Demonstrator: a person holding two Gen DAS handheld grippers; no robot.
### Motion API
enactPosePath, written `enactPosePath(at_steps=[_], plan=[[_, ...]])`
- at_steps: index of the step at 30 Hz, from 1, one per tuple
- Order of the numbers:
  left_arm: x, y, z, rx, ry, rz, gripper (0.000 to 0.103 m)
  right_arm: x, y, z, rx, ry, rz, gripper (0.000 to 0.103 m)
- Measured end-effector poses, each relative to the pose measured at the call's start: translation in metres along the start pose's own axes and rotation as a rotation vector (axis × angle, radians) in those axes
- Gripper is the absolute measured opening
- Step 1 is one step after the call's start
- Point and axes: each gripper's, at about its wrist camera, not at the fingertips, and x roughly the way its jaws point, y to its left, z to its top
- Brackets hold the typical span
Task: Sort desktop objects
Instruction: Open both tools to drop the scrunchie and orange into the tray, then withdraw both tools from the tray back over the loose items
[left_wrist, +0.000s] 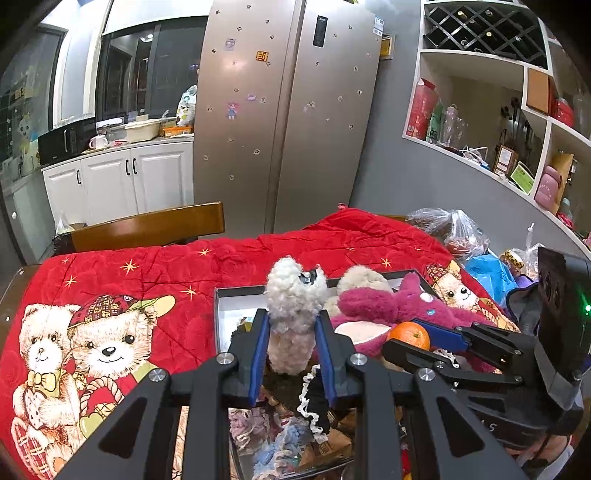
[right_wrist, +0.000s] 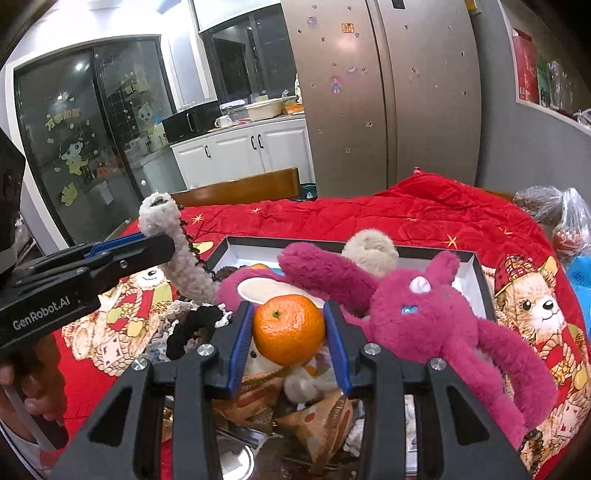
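Holding: both grippers carry a load above the box; every line below is read from the two wrist views.
Left gripper (left_wrist: 291, 332): jaws pinch a cream-white fuzzy plush tube (left_wrist: 293, 314) around its middle, its top standing up past the blue pads, its lower end trailing down toward the box.
Right gripper (right_wrist: 289, 332): jaws pinch a round orange mandarin (right_wrist: 289, 328) at its widest part, stem facing the camera; likely gripped there so the fruit cannot roll out.
Box: shallow black-rimmed cardboard tray with white inside (right_wrist: 476, 266), resting on a red quilted blanket printed with teddy bears (left_wrist: 147, 273).
Box contents: magenta long-limbed plush toy (right_wrist: 417, 306) sprawled over the right rim, a beige plush (right_wrist: 369, 247) behind it, a black lace-edged fabric piece (left_wrist: 317, 402), orange snack wrappers (right_wrist: 314, 421).
Stage, my reading: two items lifted clear of the jumble, each awaiting its own pile.
Risk: the limp tube may snag on the lace.
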Motion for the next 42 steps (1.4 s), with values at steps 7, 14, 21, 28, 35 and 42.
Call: enactPosePath(at_steps=[7,14,21,28,35,42], plan=[[-0.001,0.002,0.001,0.002,0.011,-0.011,0.042,-0.003,0.005,0.001,-0.022,-0.007,-0.012,0.04],[-0.01,0.006,0.004,-0.024,-0.028,0.021,0.08,-0.008,0.005,0.002,-0.016,-0.033,-0.029,0.045],[-0.016,0.014,0.007,-0.046,-0.052,0.047,0.08,-0.021,-0.009,0.008,0.074,-0.089,-0.011,0.092],[-0.018,0.014,0.009,-0.035,-0.056,0.064,0.08,-0.028,-0.009,0.011,0.068,-0.098,-0.012,0.093],[-0.014,0.013,0.008,-0.03,-0.046,0.071,0.08,-0.031,-0.001,0.009,0.025,-0.113,-0.033,0.093],[-0.013,0.01,0.007,-0.009,-0.034,0.12,0.08,-0.033,0.014,0.01,-0.041,-0.105,-0.079,0.103]])
